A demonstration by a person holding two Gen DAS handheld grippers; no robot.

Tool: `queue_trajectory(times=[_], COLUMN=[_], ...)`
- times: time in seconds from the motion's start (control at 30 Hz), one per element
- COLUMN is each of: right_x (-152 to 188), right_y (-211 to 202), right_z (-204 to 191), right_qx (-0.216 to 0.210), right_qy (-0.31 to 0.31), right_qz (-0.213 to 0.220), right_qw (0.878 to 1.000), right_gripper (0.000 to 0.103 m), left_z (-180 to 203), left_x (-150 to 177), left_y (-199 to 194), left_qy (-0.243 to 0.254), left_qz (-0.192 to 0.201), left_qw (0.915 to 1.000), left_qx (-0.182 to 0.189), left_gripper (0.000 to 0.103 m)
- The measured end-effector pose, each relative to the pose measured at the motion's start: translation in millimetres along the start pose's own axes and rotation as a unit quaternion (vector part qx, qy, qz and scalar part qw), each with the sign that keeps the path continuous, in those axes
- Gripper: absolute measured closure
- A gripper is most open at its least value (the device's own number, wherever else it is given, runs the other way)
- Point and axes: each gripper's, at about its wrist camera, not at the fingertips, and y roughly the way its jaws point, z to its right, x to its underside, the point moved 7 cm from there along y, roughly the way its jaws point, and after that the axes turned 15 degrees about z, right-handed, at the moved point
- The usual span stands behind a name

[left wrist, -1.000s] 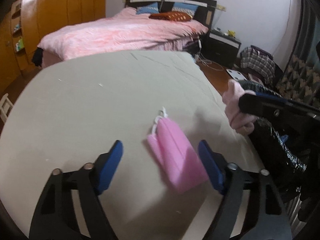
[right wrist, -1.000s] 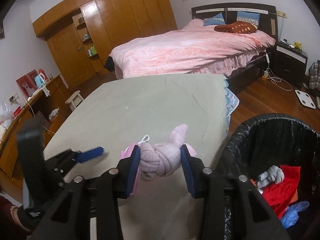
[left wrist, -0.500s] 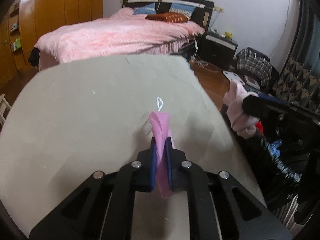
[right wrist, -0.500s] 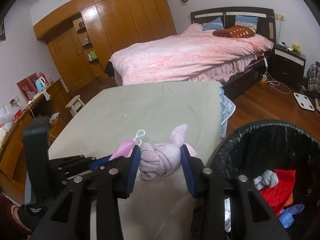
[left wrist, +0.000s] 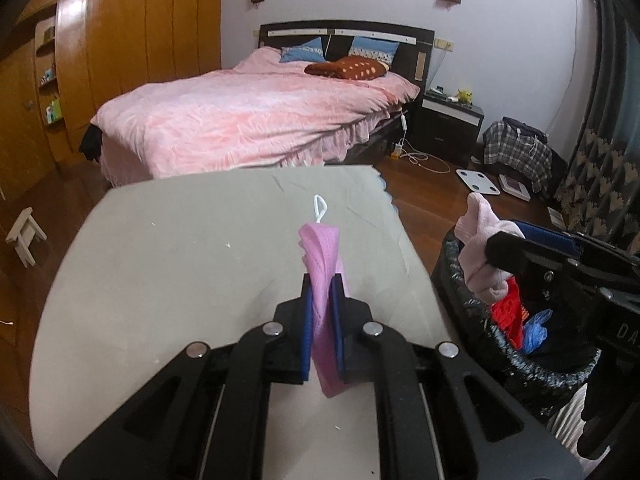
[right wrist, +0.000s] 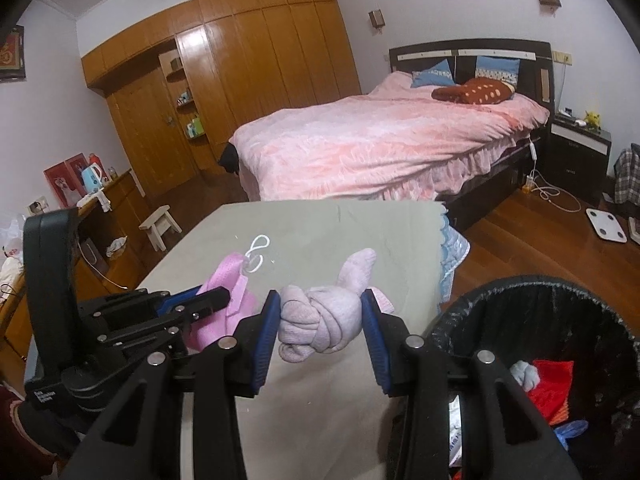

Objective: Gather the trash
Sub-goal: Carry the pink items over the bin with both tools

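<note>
Two claws: both loaded
left claw (left wrist: 320, 300): clamped tight on pink mesh pouch (left wrist: 322, 256)
right claw (right wrist: 320, 320): part-open, gripping knotted pink sock (right wrist: 316, 316)
bin (right wrist: 560, 300): beside bench (right wrist: 320, 232)

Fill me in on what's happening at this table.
A person is clearing trash with two tools. The left hand-held gripper is shut on a pink face mask, held above the grey-covered table. The right hand-held gripper clamps a knotted pink sock beside the black-lined trash bin, which already holds scraps.
</note>
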Motion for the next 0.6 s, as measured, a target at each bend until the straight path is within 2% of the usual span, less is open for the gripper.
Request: queue_trajectory(times=[0.23,0.6], right_x=[-15.2,-33.3], right_y=[-22.8,-61.6], right_z=[1.1,0.0], right_qx=[0.004,0.013], right_qy=[-0.004,-0.017], right_qz=[0.019,0.048], right_qw=[1.000,0.999], right_gripper=[0.062,0.062], left_z=[9.9,38.2], left_x=[-24.3,-41.9], left_y=[-24.7,-56.5], left_qy=[0.001,0.008], left_qz=[0.028,0.058], left_qw=[0.9996,0.9981], left_qx=[0.004,0.022], left_gripper=[0.095,0.095])
